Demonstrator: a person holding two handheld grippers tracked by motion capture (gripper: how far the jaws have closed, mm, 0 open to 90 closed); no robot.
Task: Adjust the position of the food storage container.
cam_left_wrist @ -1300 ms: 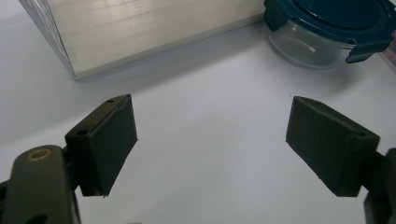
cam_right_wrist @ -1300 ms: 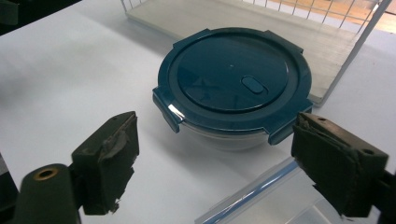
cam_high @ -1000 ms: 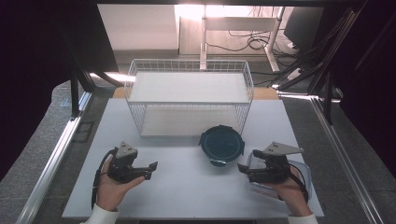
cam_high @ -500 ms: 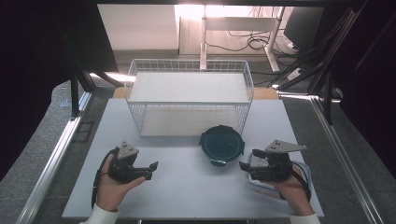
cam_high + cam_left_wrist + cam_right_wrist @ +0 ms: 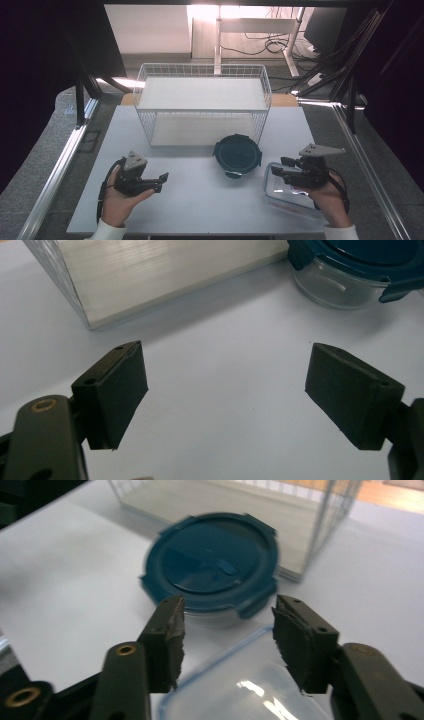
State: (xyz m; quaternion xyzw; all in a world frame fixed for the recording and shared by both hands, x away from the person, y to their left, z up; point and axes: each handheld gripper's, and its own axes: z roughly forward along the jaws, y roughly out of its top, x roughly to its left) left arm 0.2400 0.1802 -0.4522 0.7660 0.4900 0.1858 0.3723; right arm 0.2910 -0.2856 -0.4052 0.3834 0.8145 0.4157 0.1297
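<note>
The right hand-held gripper is hovering at the near right of the counter, its jaws spread partway and gripping nothing. It is hanging over the far left corner of a clear rectangular container that is lying flat at the near right edge; I cannot tell whether the jaws are touching it. The container's long axis is running from far left toward near right.

Just left of that hand-held gripper a round container with a dark teal lid is sitting upright, close against the near side of the white wire basket.

The left hand-held gripper is waiting at the near left, pointing right, its jaws spread wide over bare counter.

The right gripper view is showing the lid's clip tabs; the left gripper view is showing the round container's clear glass wall.
</note>
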